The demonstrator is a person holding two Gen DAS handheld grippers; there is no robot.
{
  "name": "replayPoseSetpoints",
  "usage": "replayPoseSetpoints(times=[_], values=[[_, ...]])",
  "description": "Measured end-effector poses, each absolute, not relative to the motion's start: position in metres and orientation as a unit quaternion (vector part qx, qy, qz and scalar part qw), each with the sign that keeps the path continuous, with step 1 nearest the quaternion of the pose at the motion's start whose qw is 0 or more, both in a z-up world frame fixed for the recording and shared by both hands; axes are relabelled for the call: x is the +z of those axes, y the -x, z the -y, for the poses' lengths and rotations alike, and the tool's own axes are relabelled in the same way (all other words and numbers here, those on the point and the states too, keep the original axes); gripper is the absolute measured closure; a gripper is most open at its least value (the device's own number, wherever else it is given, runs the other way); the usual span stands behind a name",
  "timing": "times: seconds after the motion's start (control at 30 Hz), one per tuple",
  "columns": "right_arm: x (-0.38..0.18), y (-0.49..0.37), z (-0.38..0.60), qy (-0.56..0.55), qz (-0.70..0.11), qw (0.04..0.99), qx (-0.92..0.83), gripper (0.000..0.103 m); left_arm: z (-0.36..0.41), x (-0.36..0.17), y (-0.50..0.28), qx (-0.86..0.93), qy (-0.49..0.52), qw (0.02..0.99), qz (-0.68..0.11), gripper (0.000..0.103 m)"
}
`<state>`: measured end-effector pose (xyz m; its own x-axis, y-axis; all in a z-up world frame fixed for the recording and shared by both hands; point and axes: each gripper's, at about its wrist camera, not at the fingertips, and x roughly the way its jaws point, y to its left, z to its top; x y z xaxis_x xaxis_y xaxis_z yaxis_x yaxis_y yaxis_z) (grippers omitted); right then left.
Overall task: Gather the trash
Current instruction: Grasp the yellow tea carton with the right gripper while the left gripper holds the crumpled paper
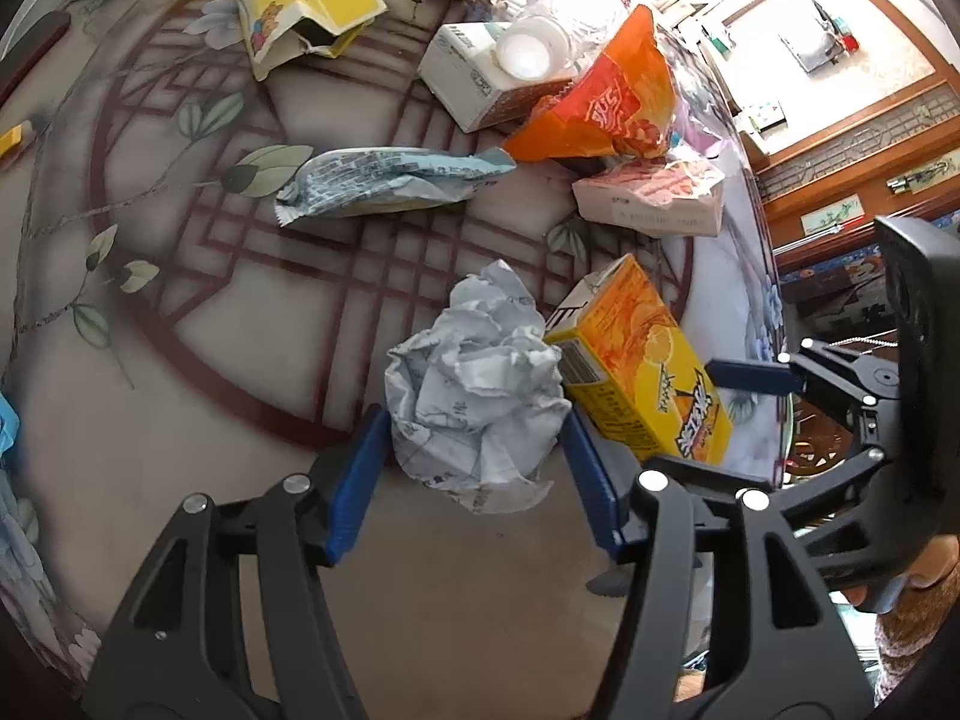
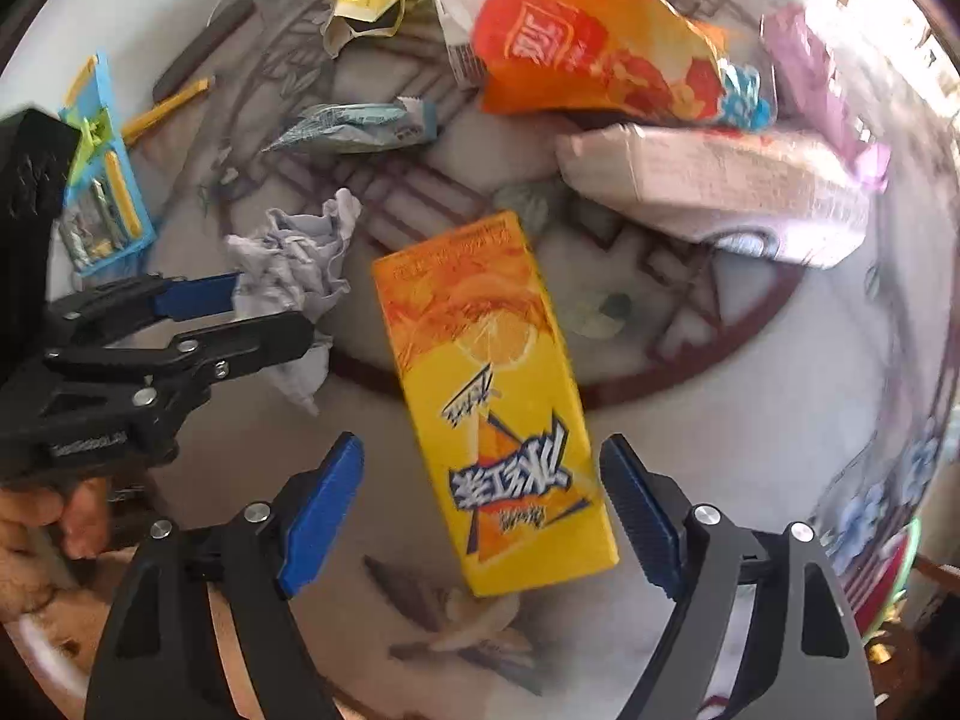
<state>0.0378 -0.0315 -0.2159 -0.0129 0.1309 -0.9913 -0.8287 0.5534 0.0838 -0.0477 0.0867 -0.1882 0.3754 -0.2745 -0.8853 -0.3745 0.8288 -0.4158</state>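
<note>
The table [image 1: 180,396] is round, with a cloth showing dark red lattice lines, leaves and flowers. To the right of it are wooden shelves [image 1: 840,138] and bright light.

Trash lies all over the table. There is one ball of crumpled paper [image 1: 474,390]. There is one yellow juice box [image 2: 486,396] with an orange picture on it. There is one big orange snack bag [image 1: 600,102], one silvery blue wrapper [image 1: 384,180], and one pink and white packet [image 1: 651,198]. Far back lie one white carton [image 1: 480,78] with a clear plastic bottle on it, and one torn yellow box [image 1: 300,0]. At the left side is one blue card pack [image 2: 102,180].

The left gripper [image 1: 474,456] has its two blue fingers [image 1: 354,480] on each side of the crumpled paper near the middle of the table. They sit right against the paper, but it is hard to tell if they squeeze it.

The right gripper [image 2: 480,516] points down over the yellow juice box, which lies just right of the paper ball. Its fingers [image 2: 324,510] are spread wide, with a gap on each side of the box. It holds nothing. A hand [image 2: 36,528] shows at the left edge.
</note>
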Motion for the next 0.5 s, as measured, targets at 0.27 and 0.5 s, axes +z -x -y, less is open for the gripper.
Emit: replayPoseSetpoints(times=[0.27, 0.5], values=[[-0.221, -0.028, 0.046, 0.259, -0.591, 0.675, 0.358, 0.043, -0.090, -0.177, 0.051, 0.049, 0.278, 0.794, -0.538, 0.052], [-0.189, -0.033, 0.079, 0.141, -0.589, 0.706, 0.367, 0.044, -0.084, -0.158, 0.047, 0.037, 0.273, 0.810, -0.518, 0.052]])
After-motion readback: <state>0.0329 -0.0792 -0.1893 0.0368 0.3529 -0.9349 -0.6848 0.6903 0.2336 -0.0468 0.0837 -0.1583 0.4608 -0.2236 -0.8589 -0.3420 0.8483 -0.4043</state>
